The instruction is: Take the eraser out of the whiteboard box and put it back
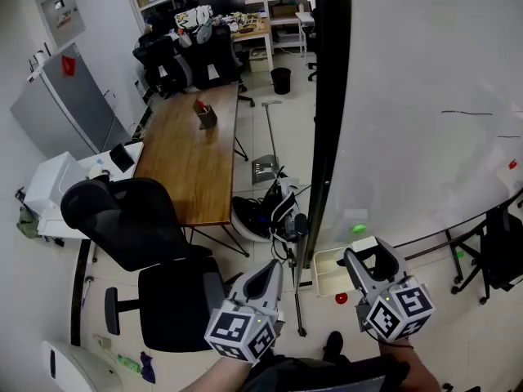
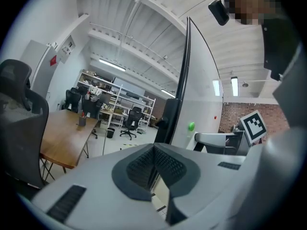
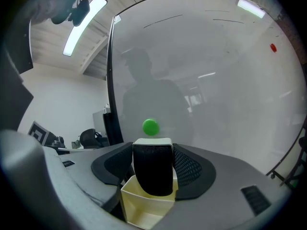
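Fingers (image 3: pixel 192 169) of my right gripper (image 3: pixel 152 152) pinch the eraser (image 3: pixel 152 176) by its two sides; my left gripper (image 2: pixel 154 150) has its fingers pressed together on nothing. Soft black felt faces me, under a hard white back. Just below stands the box (image 3: pixel 139 207), cream plastic, square, open. I think I am putting it back: next, lower straight and let go. Far behind is the glossy whiteboard (image 3: pixel 216 80).

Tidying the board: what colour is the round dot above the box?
The dot is green; the right gripper view shows it best.
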Available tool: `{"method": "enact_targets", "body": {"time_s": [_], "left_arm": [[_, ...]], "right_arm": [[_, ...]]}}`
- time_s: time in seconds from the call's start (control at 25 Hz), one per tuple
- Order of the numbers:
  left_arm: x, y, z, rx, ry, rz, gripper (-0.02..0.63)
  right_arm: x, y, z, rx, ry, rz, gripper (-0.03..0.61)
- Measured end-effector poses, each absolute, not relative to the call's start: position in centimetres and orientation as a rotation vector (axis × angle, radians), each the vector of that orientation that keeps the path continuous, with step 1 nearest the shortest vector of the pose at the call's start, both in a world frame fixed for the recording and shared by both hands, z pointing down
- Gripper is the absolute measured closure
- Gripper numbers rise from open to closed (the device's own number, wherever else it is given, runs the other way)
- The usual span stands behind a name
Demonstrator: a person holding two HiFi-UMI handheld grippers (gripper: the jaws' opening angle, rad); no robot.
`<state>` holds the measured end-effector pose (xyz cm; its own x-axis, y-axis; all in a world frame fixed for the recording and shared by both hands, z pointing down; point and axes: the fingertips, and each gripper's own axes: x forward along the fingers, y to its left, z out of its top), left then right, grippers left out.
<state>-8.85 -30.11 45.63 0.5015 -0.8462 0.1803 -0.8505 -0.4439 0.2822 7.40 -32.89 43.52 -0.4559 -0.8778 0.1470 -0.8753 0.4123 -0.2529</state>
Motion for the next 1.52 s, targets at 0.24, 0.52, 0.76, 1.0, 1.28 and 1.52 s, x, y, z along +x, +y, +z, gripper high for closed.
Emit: {"method": "enact_targets", "body": {"time_s": [0.24, 0.52, 0.76, 1.0, 1.28, 1.52], "left_arm": [[-8.4, -30.5, 46.2, 2.426, -1.389, 0.040, 0.586], [-8.7, -30.4, 47.1, 2.428, -1.371, 0.061, 0.586], [-8.8, -30.3, 47.4, 2.410, -1.380, 0.077, 0.586], [-8.9, -30.0, 47.3, 2.412, -1.380, 0.081, 0.586], [-9.1, -29.7, 47.1, 2.417, -1.387, 0.083, 0.586], [-9.7, -30.1, 47.1, 2.385, -1.432, 0.087, 0.586]], "right_arm": [[6.1, -33.2, 45.5, -1.632, 2.680, -0.487, 0.296], [4.5, -33.3, 49.6, -1.690, 2.769, -0.556, 0.296], [4.3, -33.5, 50.7, -1.771, 2.854, -0.533, 0.296], [3.9, -33.4, 52.0, -1.856, 2.933, -0.577, 0.296], [3.8, -33.0, 52.5, -1.884, 2.970, -0.754, 0.296], [3.5, -32.3, 52.7, -1.882, 3.011, -0.851, 0.296]]}}
